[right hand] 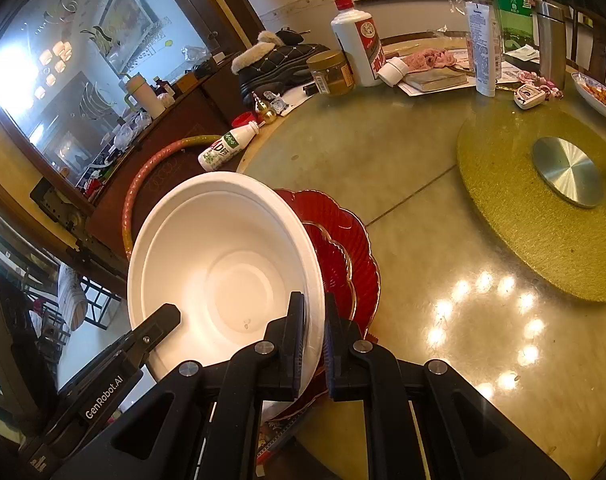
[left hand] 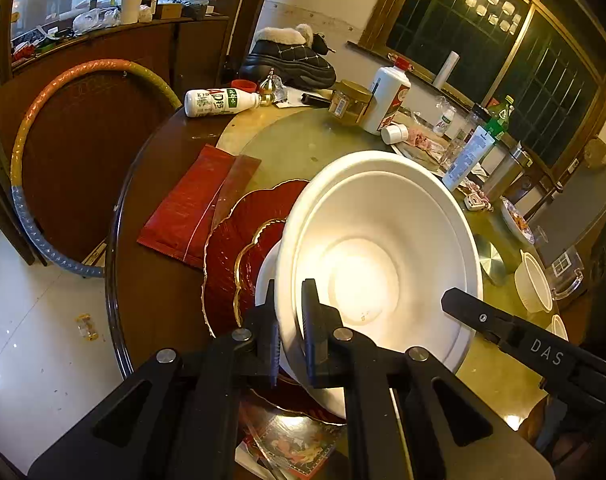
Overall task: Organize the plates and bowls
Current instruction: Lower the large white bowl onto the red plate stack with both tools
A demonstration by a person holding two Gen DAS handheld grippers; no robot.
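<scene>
A large white bowl is held tilted above red scalloped plates with gold rims, stacked on the round table. My left gripper is shut on the bowl's left rim. My right gripper is shut on the bowl's right rim; the bowl and red plates also show in the right wrist view. The right gripper's finger shows at the bowl's far rim in the left wrist view, and the left gripper's finger shows in the right wrist view. A smaller white dish lies under the bowl.
A glass turntable covers the table, with a gold mat at its centre. Bottles, a jar, a book and boots crowd the far side. A small white bowl stands at right. A red packet lies left of the plates.
</scene>
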